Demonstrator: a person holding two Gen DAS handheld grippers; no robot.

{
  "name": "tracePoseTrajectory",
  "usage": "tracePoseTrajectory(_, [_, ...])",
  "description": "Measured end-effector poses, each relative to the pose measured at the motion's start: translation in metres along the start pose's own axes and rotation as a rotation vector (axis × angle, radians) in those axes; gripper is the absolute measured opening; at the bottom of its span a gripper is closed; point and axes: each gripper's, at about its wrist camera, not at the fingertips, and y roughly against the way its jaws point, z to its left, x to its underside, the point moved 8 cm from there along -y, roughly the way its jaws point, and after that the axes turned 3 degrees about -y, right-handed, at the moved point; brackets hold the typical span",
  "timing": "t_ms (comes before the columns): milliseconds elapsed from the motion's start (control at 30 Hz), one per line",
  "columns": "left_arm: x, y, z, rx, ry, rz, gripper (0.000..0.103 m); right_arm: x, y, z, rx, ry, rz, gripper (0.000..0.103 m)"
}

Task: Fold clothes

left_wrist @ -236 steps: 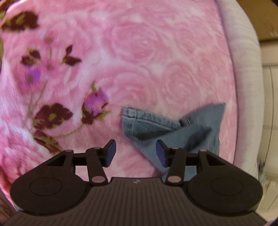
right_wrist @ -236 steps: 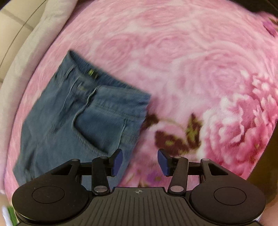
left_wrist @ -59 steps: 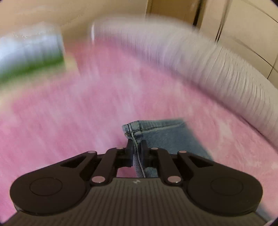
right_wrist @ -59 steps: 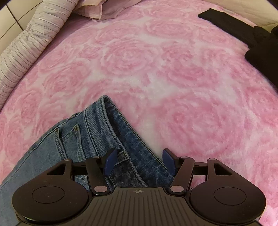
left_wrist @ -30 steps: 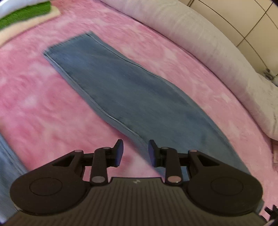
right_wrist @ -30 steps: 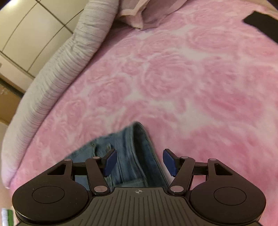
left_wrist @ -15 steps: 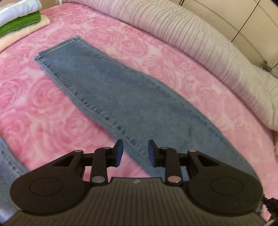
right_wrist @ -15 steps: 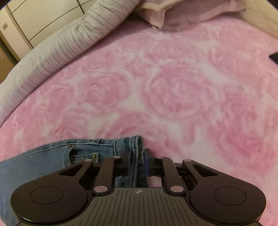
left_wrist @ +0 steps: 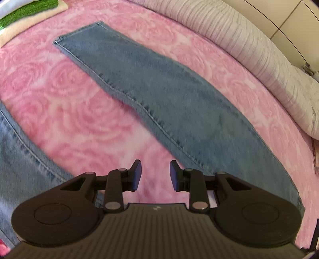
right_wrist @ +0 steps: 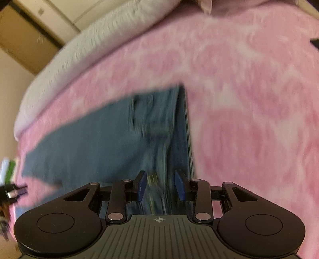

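Note:
Blue jeans lie spread on the pink rose blanket (left_wrist: 65, 111). One jeans leg (left_wrist: 169, 99) runs diagonally from its hem at the upper left to the lower right, and the other leg (left_wrist: 18, 159) shows at the left edge. My left gripper (left_wrist: 155, 175) hovers open over the bare blanket between the legs, holding nothing. In the blurred right wrist view the waist and pocket of the jeans (right_wrist: 123, 137) lie below my right gripper (right_wrist: 161, 185). Its jaws are opening, with denim showing in the gap but the pads not pressing on it.
A grey ribbed bolster (left_wrist: 259, 51) lines the far edge of the bed, also seen as the bolster (right_wrist: 89, 45). A folded stack of green and cream cloth (left_wrist: 26, 14) sits at the top left. Pale cupboard panels (right_wrist: 30, 35) stand behind. A pink pillow corner (right_wrist: 207, 6) is at the top.
My right gripper, shut on the jeans waistband half a second ago, now has its jaws apart and has pulled back and rolled. My left gripper has drifted sideways, equally open.

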Motion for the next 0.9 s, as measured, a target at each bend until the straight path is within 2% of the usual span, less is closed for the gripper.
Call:
tracePoseTrajectory(133, [0.011,-0.001,0.002,-0.003,-0.013,0.027,0.025,0.01,-0.01,0.009,-0.032,0.016,-0.006,0.035])
tracePoseTrajectory(200, [0.016,-0.002,0.004,-0.005,-0.013,0.035,0.025,0.01,-0.013,0.013,-0.009,0.056,-0.01,0.034])
tracePoseTrajectory(233, [0.017,-0.001,0.004,-0.005,-0.013,0.035,0.025,0.01,-0.015,0.015,0.01,0.082,-0.012,0.017])
tracePoseTrajectory(267, [0.018,0.0,0.005,-0.003,-0.012,0.035,0.025,0.01,-0.014,0.015,0.036,0.101,-0.013,0.008])
tracePoseTrajectory(300, [0.019,0.0,0.005,0.001,-0.012,0.036,0.025,0.011,-0.01,0.014,0.041,0.104,-0.018,0.005])
tracePoseTrajectory(400, [0.023,0.001,0.009,-0.001,-0.011,0.04,0.025,0.013,0.0,0.014,0.009,0.085,-0.032,0.005])
tracePoseTrajectory(500, [0.027,-0.001,0.013,-0.004,0.011,0.045,0.025,0.01,-0.004,0.012,0.03,0.096,-0.025,0.007])
tracePoseTrajectory(633, [0.03,0.001,0.015,0.001,0.021,0.046,0.025,0.005,-0.02,0.019,0.033,0.162,0.014,0.019])
tracePoseTrajectory(700, [0.03,0.002,0.015,0.0,0.013,0.047,0.025,0.005,-0.026,0.021,0.038,0.19,0.023,0.02])
tracePoseTrajectory(900, [0.029,0.004,0.021,-0.012,0.03,0.043,0.025,0.007,-0.026,0.013,0.011,0.151,0.027,0.025])
